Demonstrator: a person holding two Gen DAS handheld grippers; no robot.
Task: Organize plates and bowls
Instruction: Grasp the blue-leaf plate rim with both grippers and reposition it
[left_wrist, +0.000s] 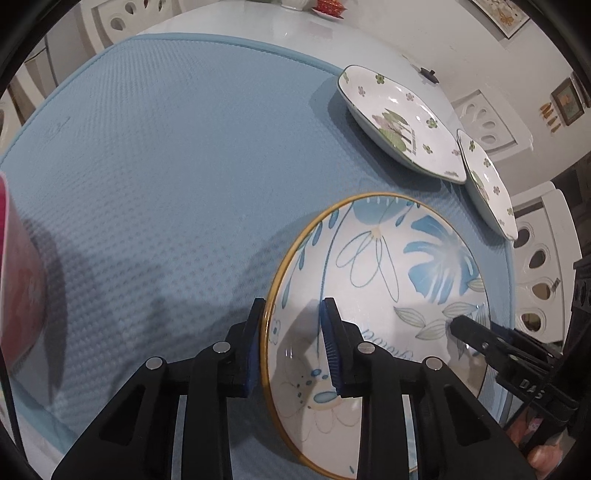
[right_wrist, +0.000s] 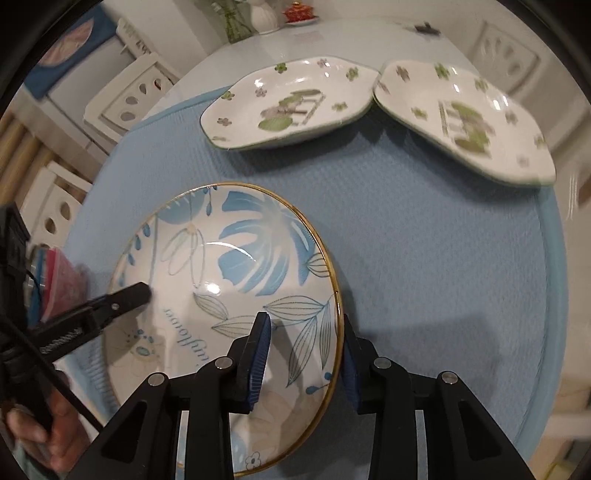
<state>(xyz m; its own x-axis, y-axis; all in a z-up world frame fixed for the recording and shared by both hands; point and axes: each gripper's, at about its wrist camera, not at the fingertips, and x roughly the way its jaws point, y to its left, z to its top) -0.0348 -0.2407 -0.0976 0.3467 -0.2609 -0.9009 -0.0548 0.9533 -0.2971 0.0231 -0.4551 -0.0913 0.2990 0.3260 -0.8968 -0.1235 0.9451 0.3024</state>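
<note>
Your left gripper (left_wrist: 295, 343) straddles the left rim of the round white ceramic bowl with blue leaf print and a gold edge (left_wrist: 388, 280), one blue ribbed pad outside and one inside, but you cannot tell from either view whether the pads are pressing the rim. Your right gripper (right_wrist: 304, 354) straddles the opposite rim of the same bowl (right_wrist: 236, 280) in the same way, with a sliver of space visible by the outer pad, so its grip is likewise unclear. The bowl sits over the near right part of the light blue waffle-textured mat (left_wrist: 166, 166) on the white glossy bench (left_wrist: 266, 26). Open mat stretches to the left and ahead of the bowl. At the far right edge of the mat, two squarish white dishes with green flower print lie side by side, the left dish (right_wrist: 288, 103) and the right dish (right_wrist: 465, 118) with their corners touching or overlapping. The right dish is blurred. A red object (left_wrist: 18, 280) is cut off at the left border and hard to make out.
</note>
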